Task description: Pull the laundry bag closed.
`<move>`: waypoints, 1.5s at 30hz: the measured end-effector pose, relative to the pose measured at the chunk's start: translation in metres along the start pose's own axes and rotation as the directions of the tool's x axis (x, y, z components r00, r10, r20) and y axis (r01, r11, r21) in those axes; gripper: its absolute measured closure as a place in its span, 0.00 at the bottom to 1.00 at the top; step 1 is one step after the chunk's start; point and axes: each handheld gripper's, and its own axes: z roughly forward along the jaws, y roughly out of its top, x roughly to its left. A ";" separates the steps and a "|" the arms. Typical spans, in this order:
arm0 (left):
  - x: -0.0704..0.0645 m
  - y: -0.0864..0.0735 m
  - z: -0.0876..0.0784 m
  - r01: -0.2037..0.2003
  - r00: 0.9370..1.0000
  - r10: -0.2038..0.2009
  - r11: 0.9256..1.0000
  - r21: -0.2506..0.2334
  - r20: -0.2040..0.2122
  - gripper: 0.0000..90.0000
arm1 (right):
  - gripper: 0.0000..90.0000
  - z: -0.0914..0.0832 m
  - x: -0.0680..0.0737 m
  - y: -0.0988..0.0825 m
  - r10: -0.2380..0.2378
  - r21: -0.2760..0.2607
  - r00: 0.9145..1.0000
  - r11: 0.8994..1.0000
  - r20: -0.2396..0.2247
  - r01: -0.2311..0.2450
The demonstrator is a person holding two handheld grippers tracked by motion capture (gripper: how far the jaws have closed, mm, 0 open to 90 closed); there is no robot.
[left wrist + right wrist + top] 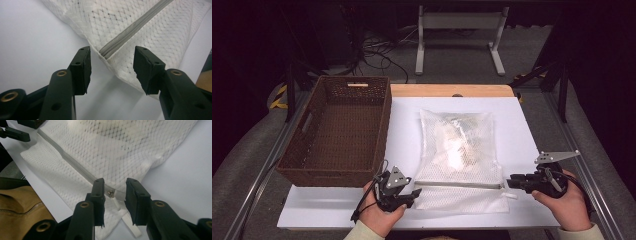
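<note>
Now I am looking at the white mesh bag, zipped and holding pale crumpled things, lying beside the brown basket. My left gripper and right gripper are both standing apart at the zipper ends, gripping nothing.

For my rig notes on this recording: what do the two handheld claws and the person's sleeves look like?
Both the left claw and the right claw are black, each topped by a grey three-cornered plate. Their jaws are black, with brass-coloured pivot rivets. A black cable trails from the left one. The sleeves are pale yellowish.
</note>
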 end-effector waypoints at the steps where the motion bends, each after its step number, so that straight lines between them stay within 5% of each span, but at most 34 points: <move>1: 0.000 0.000 0.000 0.000 1.000 0.000 1.000 0.000 0.000 0.55 | 0.74 -0.001 0.000 0.001 -0.002 -0.006 1.000 1.000 0.000 0.002; 12: 0.004 0.005 -0.010 -0.003 1.000 0.004 0.999 -0.042 0.028 0.54 | 0.67 -0.007 0.001 0.006 -0.026 -0.047 0.999 0.999 0.032 0.028; 26: 0.011 0.000 -0.023 0.011 1.000 -0.011 0.999 -0.051 0.001 0.50 | 0.54 -0.013 -0.003 0.007 -0.061 -0.084 0.995 0.994 0.078 0.068; 31: 0.014 -0.005 -0.027 0.020 1.000 -0.020 0.998 -0.063 -0.009 0.48 | 0.44 -0.018 -0.006 0.004 -0.111 -0.106 0.985 0.986 0.130 0.125; 45: 0.024 -0.021 -0.032 0.005 1.000 -0.007 0.996 -0.084 -0.017 0.45 | 0.36 -0.007 -0.025 -0.012 -0.140 -0.164 0.973 0.972 0.183 0.171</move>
